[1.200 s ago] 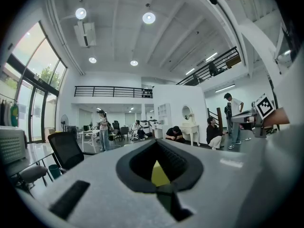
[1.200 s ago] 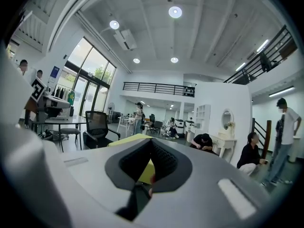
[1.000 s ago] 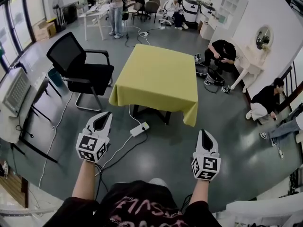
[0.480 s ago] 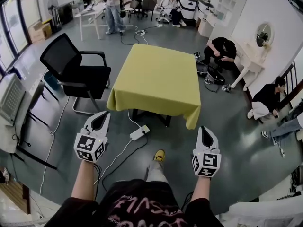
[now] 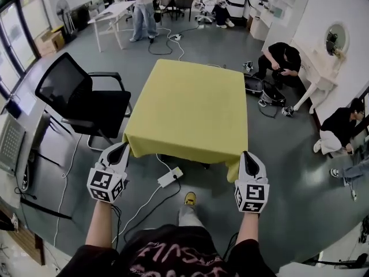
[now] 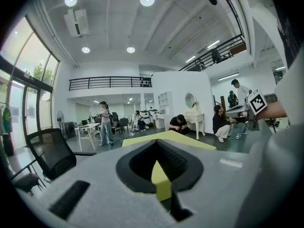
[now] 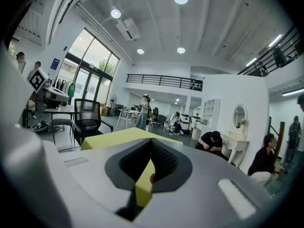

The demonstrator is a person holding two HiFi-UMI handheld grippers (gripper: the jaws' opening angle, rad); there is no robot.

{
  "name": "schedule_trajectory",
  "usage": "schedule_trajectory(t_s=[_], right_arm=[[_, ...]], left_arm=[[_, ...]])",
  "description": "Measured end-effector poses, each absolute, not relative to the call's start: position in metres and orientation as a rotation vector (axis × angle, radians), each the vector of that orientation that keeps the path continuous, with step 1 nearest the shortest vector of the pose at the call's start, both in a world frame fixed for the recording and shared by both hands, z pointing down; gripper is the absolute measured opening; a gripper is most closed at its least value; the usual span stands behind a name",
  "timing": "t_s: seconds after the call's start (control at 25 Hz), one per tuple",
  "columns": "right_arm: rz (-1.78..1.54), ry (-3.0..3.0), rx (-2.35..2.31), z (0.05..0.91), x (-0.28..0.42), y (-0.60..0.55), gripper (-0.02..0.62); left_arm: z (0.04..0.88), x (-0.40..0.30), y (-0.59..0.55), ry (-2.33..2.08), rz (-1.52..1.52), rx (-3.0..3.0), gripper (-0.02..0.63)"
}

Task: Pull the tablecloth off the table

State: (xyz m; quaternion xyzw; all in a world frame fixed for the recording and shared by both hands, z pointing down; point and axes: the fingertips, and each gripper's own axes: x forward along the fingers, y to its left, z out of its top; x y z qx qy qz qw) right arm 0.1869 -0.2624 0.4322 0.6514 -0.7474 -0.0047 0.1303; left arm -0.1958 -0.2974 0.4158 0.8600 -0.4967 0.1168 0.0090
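At the yellow tablecloth's (image 5: 187,105) near hanging edge, left gripper (image 5: 120,149) and right gripper (image 5: 248,155) hover by its two corners, jaws closed together; open grey floor (image 5: 291,180) surrounds them, office chair (image 5: 86,105) leftward.

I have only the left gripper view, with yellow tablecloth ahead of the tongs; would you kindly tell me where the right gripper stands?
Observer: In the head view the right gripper is by the near right corner of the tablecloth, while the left gripper is by the near left corner.
Operator: Thank you. Are the right tongs open?
Observer: No; the right gripper view shows them closed, with no grip on the cloth that I can see.
Operator: Is there any trip hazard nearby?
Observer: A white power strip lies on the floor just below the cloth's near edge, between the two grippers.
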Motion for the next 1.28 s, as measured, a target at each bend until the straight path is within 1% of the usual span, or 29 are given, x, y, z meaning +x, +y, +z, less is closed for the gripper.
schedule_trajectory(t_s=[0.72,1.28], right_arm=[[0.039,-2.236,1.654,0.451,0.153,-0.261,0.014],[0.02,-2.146,1.632,0.443,0.185,-0.243,0.015]], left_arm=[[0.416,-0.219,-0.267,-1.593,0.624,2.639,0.005],[0.424,-0.168,-0.292,-1.427,0.686,2.788,0.005]])
